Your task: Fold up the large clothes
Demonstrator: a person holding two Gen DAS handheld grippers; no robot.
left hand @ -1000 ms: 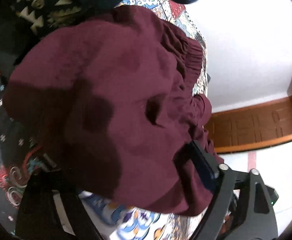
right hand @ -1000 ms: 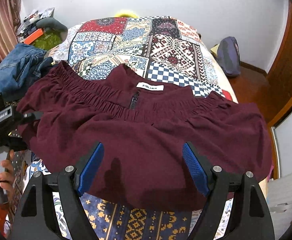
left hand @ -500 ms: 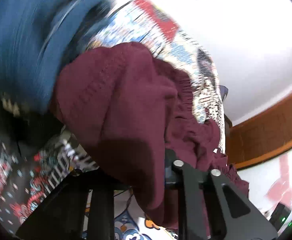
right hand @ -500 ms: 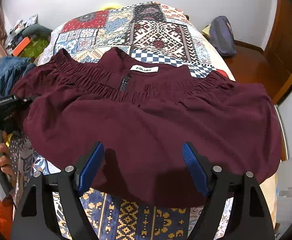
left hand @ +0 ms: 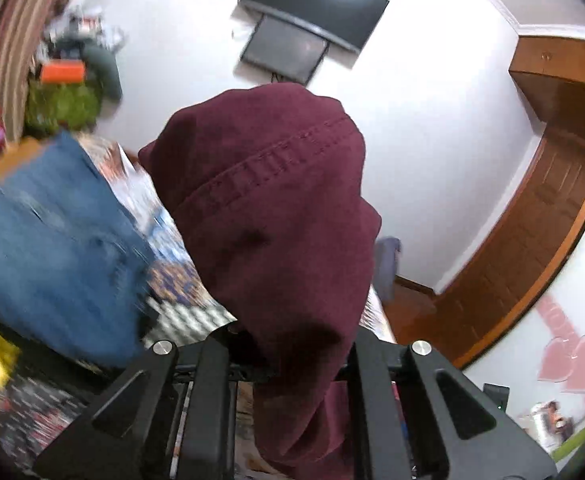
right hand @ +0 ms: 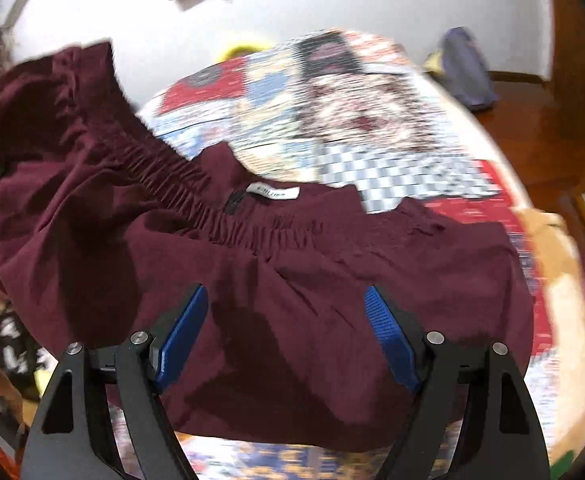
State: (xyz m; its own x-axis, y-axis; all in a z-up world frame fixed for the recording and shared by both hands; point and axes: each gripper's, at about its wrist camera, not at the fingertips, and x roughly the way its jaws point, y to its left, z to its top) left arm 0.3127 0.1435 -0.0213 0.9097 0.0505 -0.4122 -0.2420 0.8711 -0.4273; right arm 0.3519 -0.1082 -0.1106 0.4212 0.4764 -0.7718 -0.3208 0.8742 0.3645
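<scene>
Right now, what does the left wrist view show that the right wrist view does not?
Only the left wrist view shows the left gripper shut on a bunched edge of the maroon garment, beside blue jeans. Only the right wrist view shows the open right gripper, the garment's white label and gathered waistband. Both show the garment and the patchwork bedspread.

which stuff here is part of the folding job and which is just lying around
Part of the job:
maroon garment
left gripper, shut on the garment's lifted edge
right gripper, open above the garment
patchwork bedspread under it

Lying about:
jeans
wall screen
purple bag
wooden door
</scene>
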